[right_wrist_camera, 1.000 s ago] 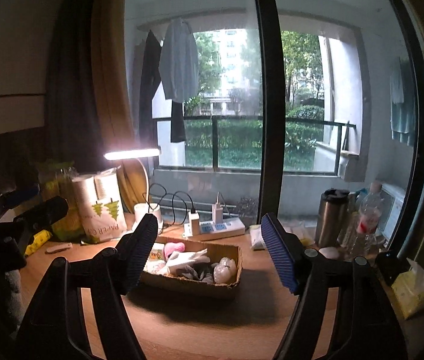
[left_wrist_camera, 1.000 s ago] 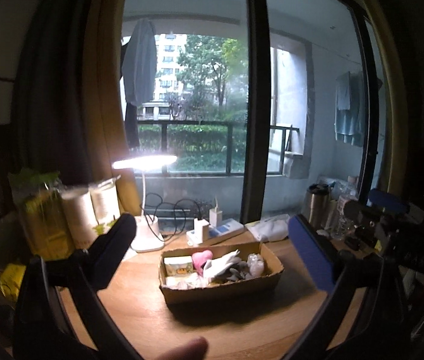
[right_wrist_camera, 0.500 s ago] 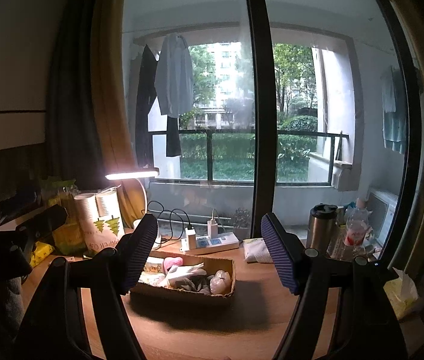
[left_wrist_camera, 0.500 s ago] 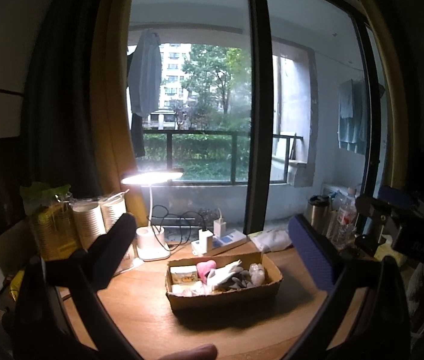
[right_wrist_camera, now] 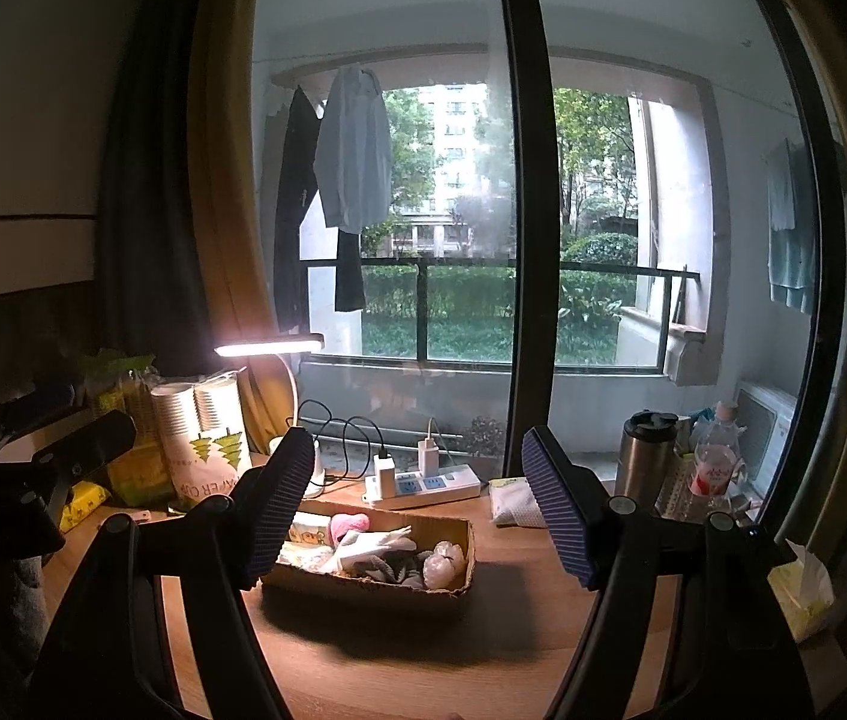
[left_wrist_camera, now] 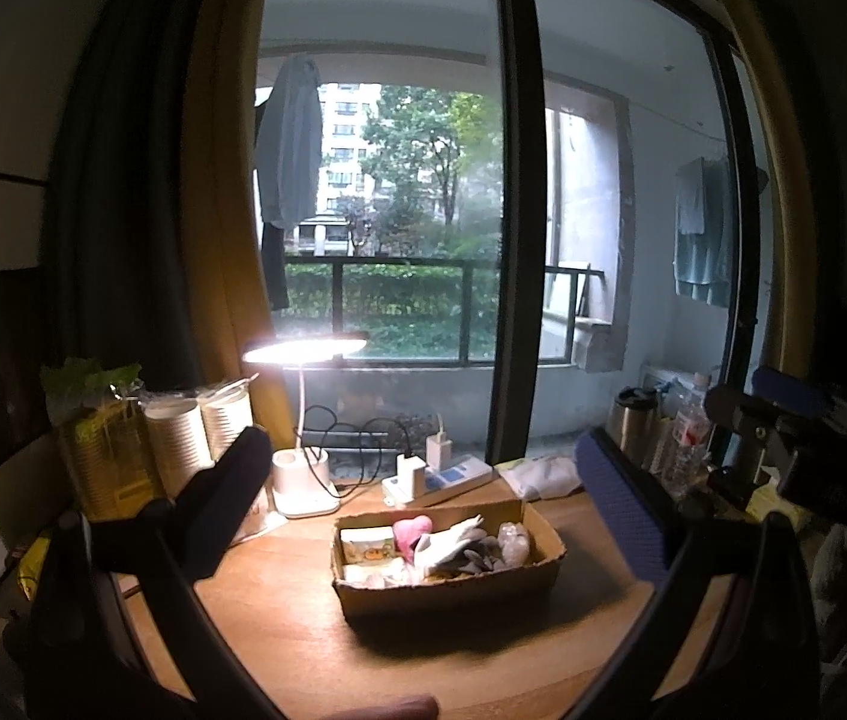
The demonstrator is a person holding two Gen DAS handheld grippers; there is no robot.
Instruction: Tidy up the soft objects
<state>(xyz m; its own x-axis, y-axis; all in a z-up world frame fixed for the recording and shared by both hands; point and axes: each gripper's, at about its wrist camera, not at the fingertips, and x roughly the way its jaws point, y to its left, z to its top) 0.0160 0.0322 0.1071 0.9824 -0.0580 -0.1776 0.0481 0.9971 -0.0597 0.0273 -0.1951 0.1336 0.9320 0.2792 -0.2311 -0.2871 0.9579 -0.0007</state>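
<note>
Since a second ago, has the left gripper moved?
Yes. The left gripper has backed away and tilted up: the cardboard box sits lower against the window frame.

We see a brown cardboard box [left_wrist_camera: 447, 585] holding a pink heart [left_wrist_camera: 411, 531] and white gloves [left_wrist_camera: 450, 543] on an orange-brown wooden table [left_wrist_camera: 279, 618]. Our gripper pads [right_wrist_camera: 555, 510] are ribbed blue; the lamp [left_wrist_camera: 303, 483] is white.

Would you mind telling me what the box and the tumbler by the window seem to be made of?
The box looks like plain brown corrugated cardboard, matte, with a wavy cut rim. The tumbler appears to be brushed stainless steel with a dull sheen and a dark lid, probably plastic.
</note>
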